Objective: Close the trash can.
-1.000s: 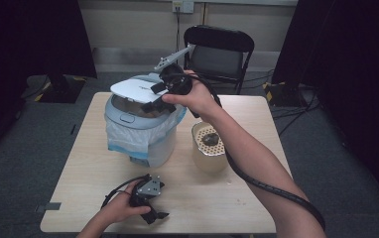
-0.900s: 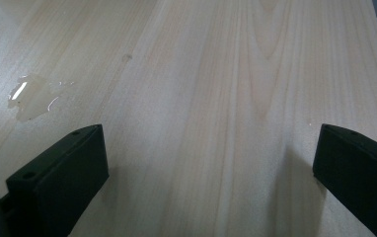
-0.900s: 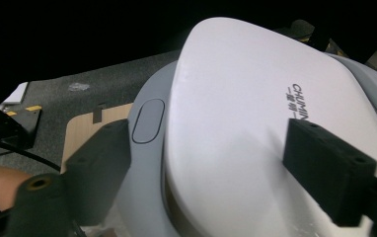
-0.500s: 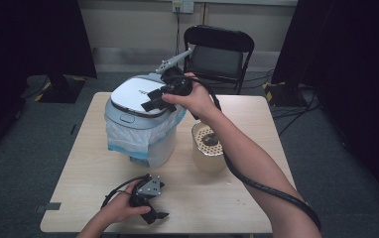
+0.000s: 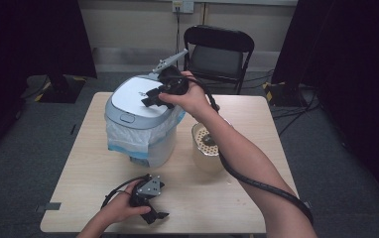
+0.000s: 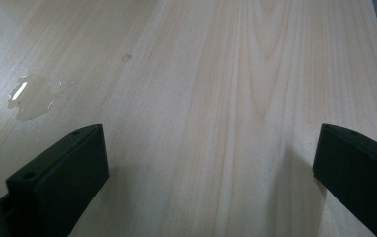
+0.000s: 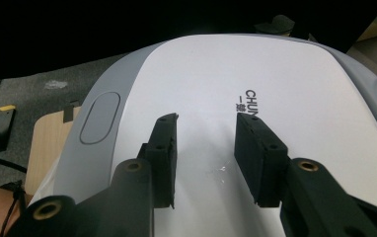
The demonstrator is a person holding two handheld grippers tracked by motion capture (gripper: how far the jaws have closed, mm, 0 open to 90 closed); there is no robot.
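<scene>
Right gripper (image 7: 204, 158), jaws slightly apart and empty, sat apparently touching the white-and-grey lidded plastic bin (image 5: 128, 106), oval latch button (image 7: 99, 117) at its ten o'clock; left gripper (image 5: 148, 196) rested wide-open, farther off.

High view: fixed, above the person's edge of the counter (image 5: 237, 208), facing forward and down. Takes in the whole counter, the lidded bin (image 5: 140, 121) at its far left, and a folding chair (image 5: 217, 49) beyond the bin.

Left gripper view: rides the left hand-held gripper (image 5: 150, 201), on the near side of the counter from the bin. Very close to the wood, looking low along the grain; a small wet patch (image 6: 28, 94) lies ahead of the jaws.

Right gripper view: rides the right hand-held gripper (image 5: 153, 96), just above the bin, looking down across its white lid (image 7: 255, 98) toward the floor beyond.

Shared: high and right views both show the bin lid; high and left views both show the counter surface.
</scene>
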